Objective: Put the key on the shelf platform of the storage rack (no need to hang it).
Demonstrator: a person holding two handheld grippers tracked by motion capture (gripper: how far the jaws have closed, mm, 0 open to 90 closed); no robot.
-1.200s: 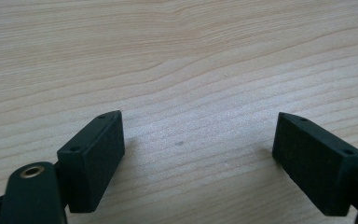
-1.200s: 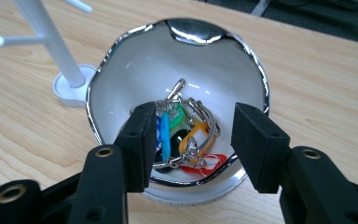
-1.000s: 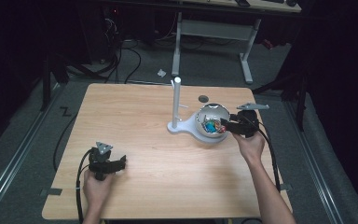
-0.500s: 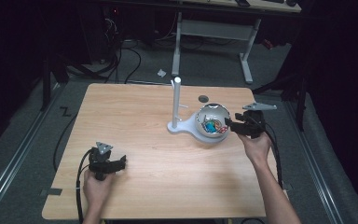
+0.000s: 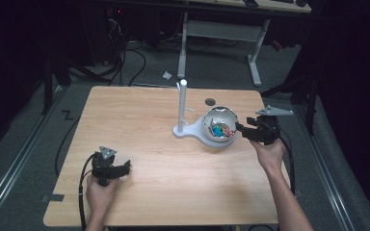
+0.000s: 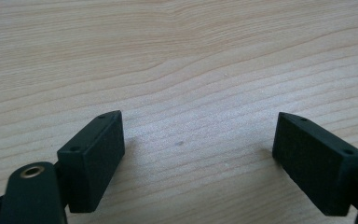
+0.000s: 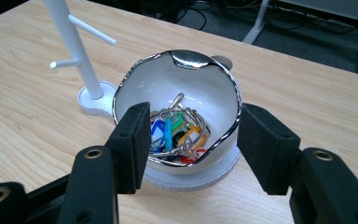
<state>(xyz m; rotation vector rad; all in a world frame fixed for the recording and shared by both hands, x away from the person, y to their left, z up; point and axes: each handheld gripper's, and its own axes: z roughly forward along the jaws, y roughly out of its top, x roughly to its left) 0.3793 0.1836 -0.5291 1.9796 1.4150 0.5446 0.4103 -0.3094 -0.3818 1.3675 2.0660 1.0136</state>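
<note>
Right gripper (image 5: 240,129) (jaws just opening) beside bowl (image 5: 218,126) rim

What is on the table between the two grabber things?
Nothing but bare wooden table lies between the left gripper and the right gripper in the high view. The bowl of keys sits beside the right one.

A: How many tools were over the bench (image 5: 139,125)?
B: Two: the left tool (image 5: 124,167) and the right tool (image 5: 239,130).
A: And on it?
B: One white bowl (image 5: 219,126), one white peg stand (image 5: 182,109), one bunch of coloured key tags (image 7: 177,135); the tags were too tangled to count.
</note>
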